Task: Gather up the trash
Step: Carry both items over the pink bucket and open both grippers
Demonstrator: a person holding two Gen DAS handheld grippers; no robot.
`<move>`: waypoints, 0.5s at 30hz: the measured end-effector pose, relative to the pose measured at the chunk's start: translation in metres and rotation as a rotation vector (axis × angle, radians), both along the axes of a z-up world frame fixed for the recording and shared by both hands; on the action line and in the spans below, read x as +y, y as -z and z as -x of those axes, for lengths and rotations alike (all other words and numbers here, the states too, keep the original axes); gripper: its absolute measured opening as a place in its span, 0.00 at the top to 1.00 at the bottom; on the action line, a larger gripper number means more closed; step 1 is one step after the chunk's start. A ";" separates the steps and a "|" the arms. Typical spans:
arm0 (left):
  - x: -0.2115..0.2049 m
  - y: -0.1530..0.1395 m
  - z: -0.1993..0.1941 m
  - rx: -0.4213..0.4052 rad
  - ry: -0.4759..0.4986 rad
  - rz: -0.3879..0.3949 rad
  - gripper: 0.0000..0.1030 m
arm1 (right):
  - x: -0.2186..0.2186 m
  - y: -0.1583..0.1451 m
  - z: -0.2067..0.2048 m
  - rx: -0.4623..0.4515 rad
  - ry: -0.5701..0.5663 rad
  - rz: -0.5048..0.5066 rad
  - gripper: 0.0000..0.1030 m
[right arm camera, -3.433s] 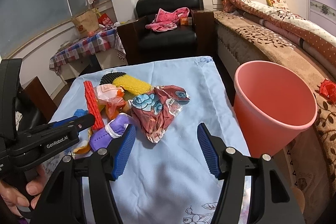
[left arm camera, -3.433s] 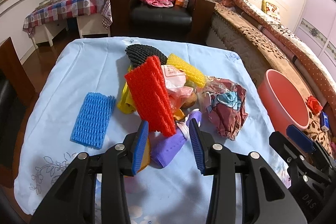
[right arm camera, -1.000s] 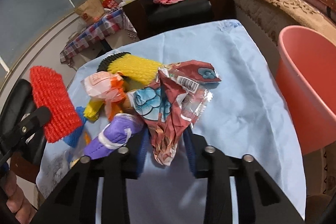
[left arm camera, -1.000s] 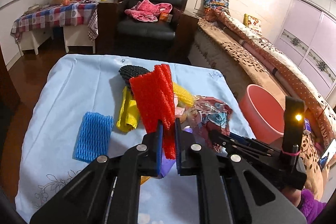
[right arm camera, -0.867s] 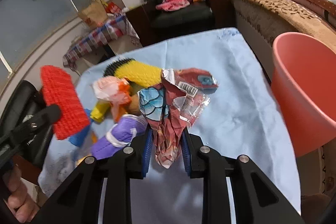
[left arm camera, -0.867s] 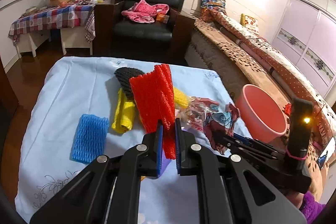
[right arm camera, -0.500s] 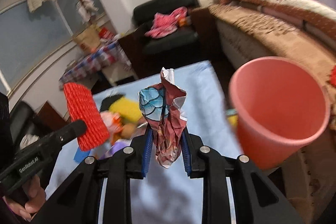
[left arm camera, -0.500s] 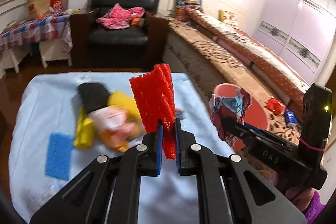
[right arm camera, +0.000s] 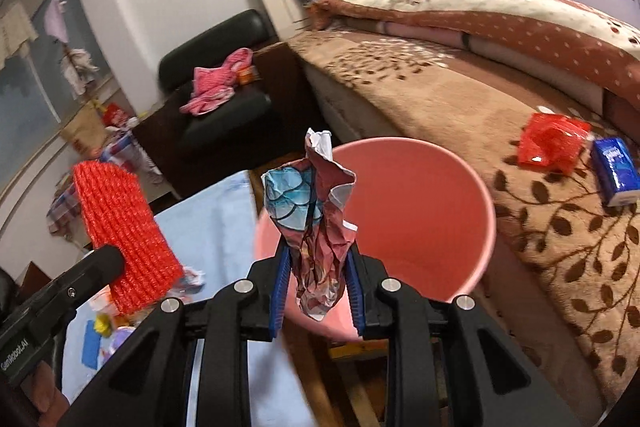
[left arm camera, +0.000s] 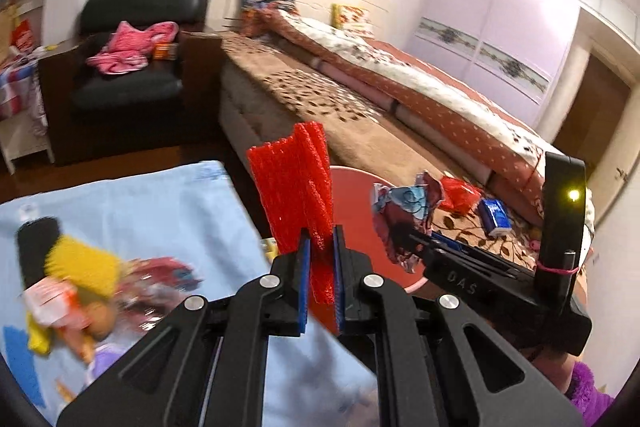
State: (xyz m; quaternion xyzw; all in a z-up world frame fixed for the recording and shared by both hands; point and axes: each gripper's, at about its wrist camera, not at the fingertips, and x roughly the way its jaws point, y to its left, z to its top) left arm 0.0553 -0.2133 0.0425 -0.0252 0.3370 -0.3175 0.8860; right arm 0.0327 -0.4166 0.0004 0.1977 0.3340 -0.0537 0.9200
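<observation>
Left wrist view: the red foam net point(left arm camera: 296, 195) is clamped in the left gripper point(left arm camera: 320, 267), beside the pink bin point(left arm camera: 360, 223); released early, it could be dropped short. Right wrist view: the crumpled wrapper point(right arm camera: 316, 227) is clamped in the right gripper point(right arm camera: 318, 291) at the bin's near rim.

Pink bucket point(right arm camera: 420, 211): mouth unobstructed, interior seen bare. Flanked by the tabletop point(right arm camera: 216, 227) edge on one side and the bed point(right arm camera: 440, 99) on the other. Remaining trash pile point(left arm camera: 84, 283) is confined to the tabletop.
</observation>
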 end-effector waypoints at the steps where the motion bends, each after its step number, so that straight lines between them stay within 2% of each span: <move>1: -0.009 0.003 -0.004 0.009 0.013 -0.002 0.91 | -0.006 0.003 -0.002 0.006 0.009 -0.004 0.76; 8: -0.051 0.028 -0.029 0.077 0.071 -0.020 0.91 | -0.026 0.020 -0.012 0.040 0.033 -0.020 0.74; 15: -0.066 0.045 -0.035 0.109 0.090 -0.072 0.88 | -0.035 0.034 -0.019 0.067 0.037 -0.030 0.68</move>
